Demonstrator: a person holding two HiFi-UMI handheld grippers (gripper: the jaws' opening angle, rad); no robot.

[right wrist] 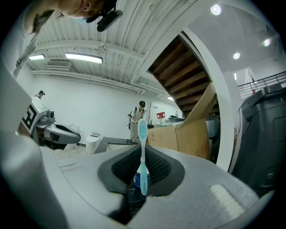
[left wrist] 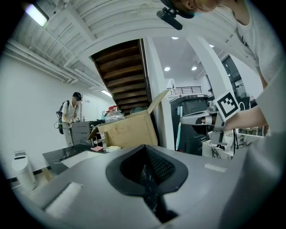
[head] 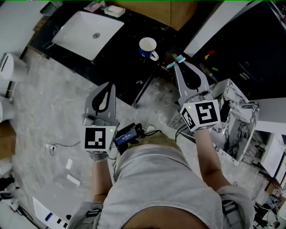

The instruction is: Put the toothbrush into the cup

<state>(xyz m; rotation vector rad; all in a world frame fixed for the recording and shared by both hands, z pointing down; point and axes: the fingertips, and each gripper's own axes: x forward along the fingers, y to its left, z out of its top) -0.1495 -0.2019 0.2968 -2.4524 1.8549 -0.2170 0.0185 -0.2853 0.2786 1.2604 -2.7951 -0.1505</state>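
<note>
toothbrush (right wrist: 142,147) held upright by right gripper (head: 180,64), centre right | left gripper (head: 108,86) closed on nothing, centre left | cup (head: 148,47) seen upper centre

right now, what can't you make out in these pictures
- toothbrush: head view shows only its tip, the right claw covers the rest
- cup: in right gripper view, mostly hidden behind toothbrush and claw
- small items by the sink: head view, too small, one cut by the top edge
</note>
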